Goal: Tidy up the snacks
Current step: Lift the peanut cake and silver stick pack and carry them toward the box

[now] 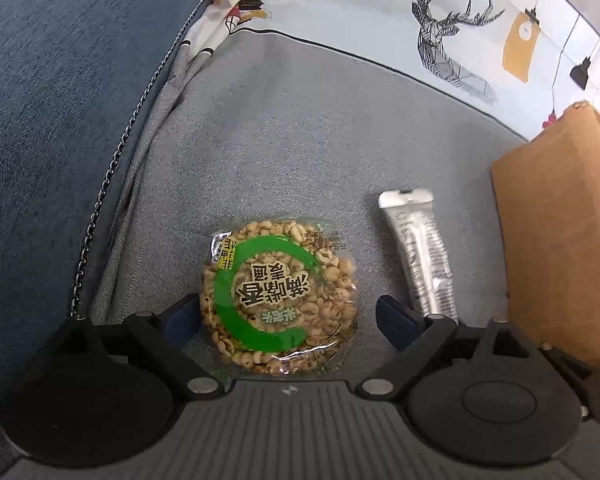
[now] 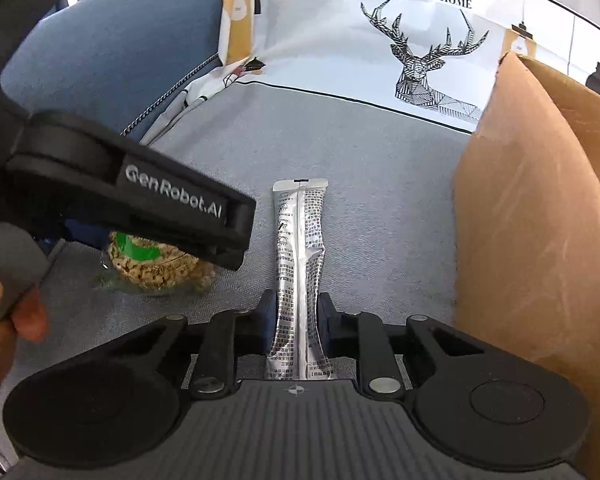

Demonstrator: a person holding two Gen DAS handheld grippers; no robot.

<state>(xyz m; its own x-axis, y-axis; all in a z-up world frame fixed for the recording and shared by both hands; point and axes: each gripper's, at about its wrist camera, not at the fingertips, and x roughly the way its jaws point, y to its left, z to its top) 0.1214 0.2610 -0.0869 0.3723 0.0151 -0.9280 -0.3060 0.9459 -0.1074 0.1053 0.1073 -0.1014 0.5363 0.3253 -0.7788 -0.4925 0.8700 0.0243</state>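
Both tools are down on the grey sofa seat (image 1: 284,128), each lined up on its own snack. The left gripper (image 1: 288,312) straddles the round puffed-grain cake (image 1: 279,298) in its clear wrapper: its jaws are spread wide, the left pad close by the wrapper edge and the right pad standing clear of it, so nothing is pinched yet. The right gripper (image 2: 293,314) has its jaws drawn in close on either side of the silver stick sachet (image 2: 298,276), which lies lengthwise between them; whether the pads actually bite the foil I cannot tell. The cardboard box (image 2: 540,216) stands just to the right of the sachet, open at the top, and looks like the place these go.

To my eye the step is securing both grips. The cake wants a gentle, centred squeeze, since the grains look likely to crumble and the film is slippery. The sachet is thin and floppy, so it should be gripped firmly near its middle and lifted straight up before swinging right over the box wall
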